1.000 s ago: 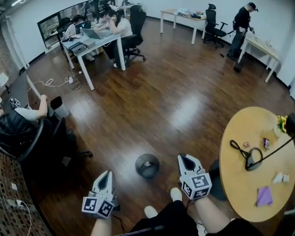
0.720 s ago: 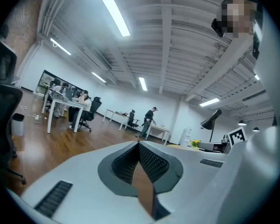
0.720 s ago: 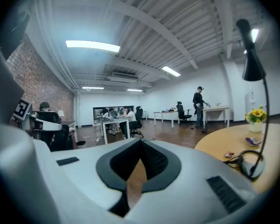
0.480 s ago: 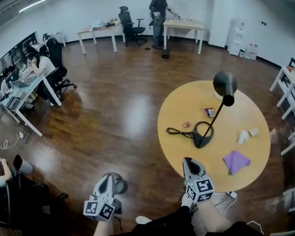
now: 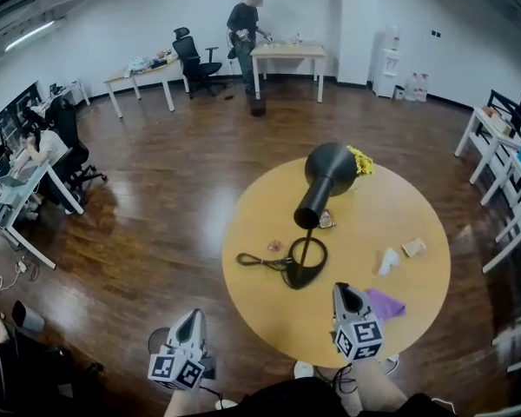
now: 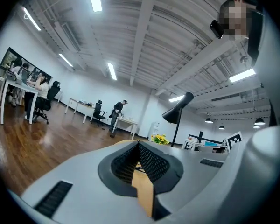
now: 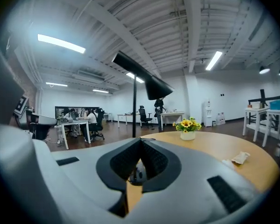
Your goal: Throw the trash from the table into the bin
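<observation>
Left hand-held gripper (image 5: pixel 193 315) is closed tight, jaws together and nothing between them, out over the wooden floor (image 5: pixel 165 198) just off the near-left edge of the round desk (image 5: pixel 365 215). Right hand-held gripper (image 5: pixel 342 289) is clamped shut and empty too, sitting over the desk's near edge and pointing towards the black lamp (image 5: pixel 317 189) standing mid-desk.

And the trash is all on the desk! A purple sheet (image 5: pixel 385 303) lies just right of the right hand-held gripper's tip. Farther right, a white crumpled piece (image 5: pixel 387 260) and a tan scrap (image 5: pixel 413 248) sit close together. A small wrapper (image 5: pixel 274 245) lies left of the lamp's base, beside the black cable (image 5: pixel 253 260), and another wrapper (image 5: pixel 326 221) rests by the lamp's stem. Yellow flowers (image 5: pixel 361 160) stand at the far side of the desk.

The bin (image 5: pixel 159 339) is down on the floor at near left, a dark round shape mostly hidden behind the left hand-held gripper. Far across the room a person (image 5: pixel 243 26) stands at another table.
</observation>
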